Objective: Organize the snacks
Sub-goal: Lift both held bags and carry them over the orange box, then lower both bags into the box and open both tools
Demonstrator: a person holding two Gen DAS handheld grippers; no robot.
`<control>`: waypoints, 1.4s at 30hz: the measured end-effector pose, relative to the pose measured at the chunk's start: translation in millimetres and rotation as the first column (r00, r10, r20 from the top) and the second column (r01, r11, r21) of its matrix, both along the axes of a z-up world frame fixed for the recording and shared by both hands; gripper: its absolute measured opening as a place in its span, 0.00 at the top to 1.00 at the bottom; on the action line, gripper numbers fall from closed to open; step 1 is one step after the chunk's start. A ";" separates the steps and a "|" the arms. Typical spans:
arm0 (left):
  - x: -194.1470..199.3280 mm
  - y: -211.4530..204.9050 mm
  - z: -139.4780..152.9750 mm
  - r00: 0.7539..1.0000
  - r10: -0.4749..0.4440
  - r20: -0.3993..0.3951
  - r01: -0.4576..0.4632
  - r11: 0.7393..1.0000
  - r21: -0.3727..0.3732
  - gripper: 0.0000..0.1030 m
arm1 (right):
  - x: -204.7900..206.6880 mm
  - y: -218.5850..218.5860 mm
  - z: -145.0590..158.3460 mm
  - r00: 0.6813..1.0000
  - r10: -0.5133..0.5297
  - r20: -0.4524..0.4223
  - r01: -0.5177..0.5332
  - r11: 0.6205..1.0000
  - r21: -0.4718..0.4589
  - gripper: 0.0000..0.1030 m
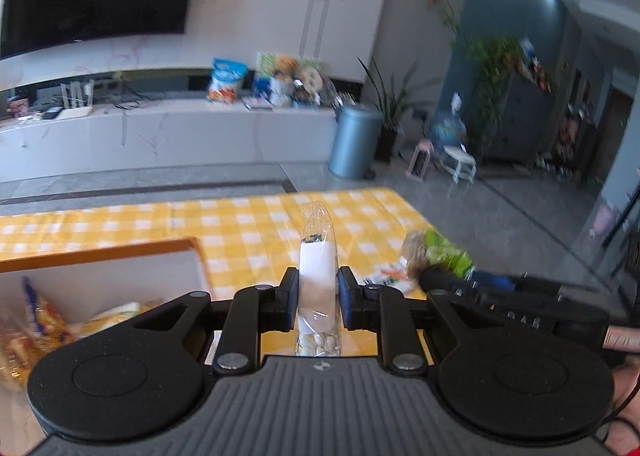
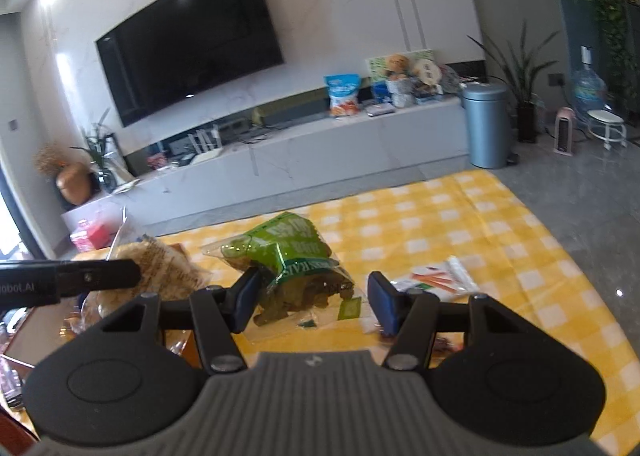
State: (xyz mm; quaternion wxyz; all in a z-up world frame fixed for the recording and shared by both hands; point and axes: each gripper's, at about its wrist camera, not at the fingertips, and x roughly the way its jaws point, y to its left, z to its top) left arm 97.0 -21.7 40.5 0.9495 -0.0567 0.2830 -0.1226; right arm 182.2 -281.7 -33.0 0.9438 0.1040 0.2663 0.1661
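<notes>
My left gripper is shut on a narrow clear snack packet with a white label and pale pieces at its bottom, held upright above the yellow checked cloth. A white box with an orange rim holding several snack bags lies to the lower left. My right gripper is open, its jaws on either side of a green raisin bag lying on the cloth. The green bag also shows in the left wrist view.
A flat packet with an orange print lies right of the green bag. A bread-like bag sits to the left behind the other gripper's body. A blue bin and a TV bench with snack bags stand beyond the cloth.
</notes>
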 end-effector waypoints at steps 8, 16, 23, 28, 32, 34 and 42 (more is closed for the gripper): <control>-14.0 61.9 19.4 0.991 0.131 0.023 -0.130 0.991 -0.035 0.78 | -13.7 68.9 30.1 0.979 0.204 0.019 -0.204 0.979 0.015 0.44; -0.9 102.8 -9.2 0.980 0.164 -0.110 -0.172 0.983 -0.063 0.78 | -12.6 172.1 45.1 0.903 0.428 -0.033 -0.419 0.862 -0.285 0.44; 20.8 124.4 -33.0 0.969 0.131 -0.208 -0.151 0.985 -0.086 0.78 | 2.5 227.0 29.2 0.806 0.574 -0.145 -0.527 0.583 -0.619 0.44; 36.0 134.9 -44.0 0.961 0.117 -0.250 -0.142 0.986 -0.086 0.78 | 20.3 247.4 14.5 0.735 0.641 -0.221 -0.559 0.389 -0.733 0.44; 44.4 139.7 -54.3 0.953 0.118 -0.279 -0.145 0.986 -0.077 0.78 | 29.5 258.6 5.2 0.691 0.668 -0.275 -0.574 0.277 -0.771 0.44; 44.1 142.1 -58.3 0.949 0.105 -0.297 -0.134 0.988 -0.079 0.78 | 29.1 261.8 1.9 0.637 0.699 -0.325 -0.609 0.199 -0.767 0.44; 41.1 150.1 -76.8 0.916 0.010 -0.400 -0.083 0.982 -0.168 0.76 | 37.2 273.0 -8.4 0.498 0.662 -0.560 -0.762 0.026 -0.647 0.44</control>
